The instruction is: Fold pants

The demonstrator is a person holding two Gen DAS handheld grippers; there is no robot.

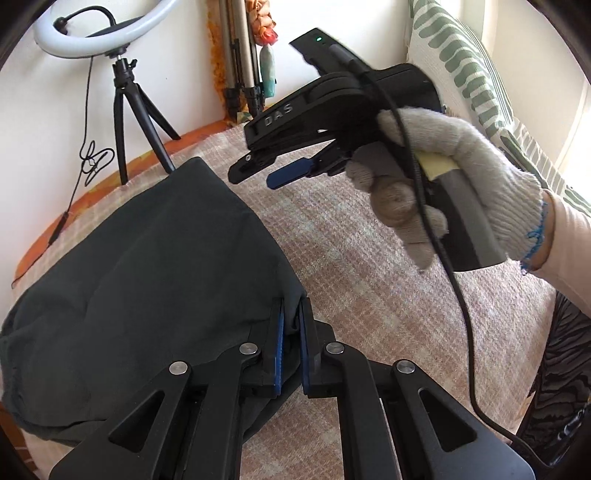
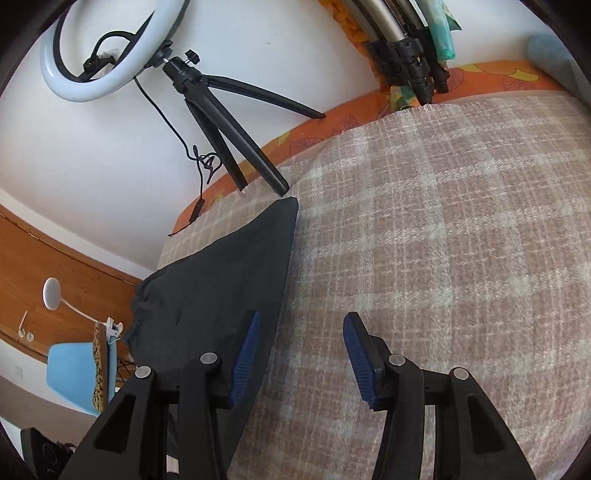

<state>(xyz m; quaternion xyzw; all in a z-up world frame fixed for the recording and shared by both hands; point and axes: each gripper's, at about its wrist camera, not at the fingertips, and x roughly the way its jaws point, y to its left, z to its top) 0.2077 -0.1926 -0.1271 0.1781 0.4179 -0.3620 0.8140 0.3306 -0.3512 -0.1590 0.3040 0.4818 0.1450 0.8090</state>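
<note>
A bed covered by a pink-and-cream checked blanket (image 2: 424, 229) filled both views, with a white wall behind it. The dark pants (image 1: 147, 266), already folded into a compact bundle, lay on the blanket at the left side of the bed; in the left wrist view they spread from 6 o'clock up toward 11 o'clock, and in the right wrist view they occupied the region from 7 to 11 o'clock. Their long axis ran from the near edge toward the far wall, tapering to a corner that pointed at the foot of the small tripod (image 2: 229, 147). The left gripper (image 1: 291, 339) had its fingers narrowed onto the near right corner of the pants, cloth pinched between the blue pads. The right gripper (image 2: 301, 354), held in a gloved hand (image 1: 454, 184), hovered above the blanket with its fingers wide and nothing between them; its left finger overlapped the right edge of the pants in its own view, though contact could not be told. The pants thus lay to the left of the right gripper, and the left gripper was the nearer, already gripping them. A further fold would probably carry the held corner along the long axis. A ring light (image 1: 103, 33) topped the tripod at 11 o'clock, and a patterned pillow (image 1: 465, 66) stood at 1 o'clock.
</note>
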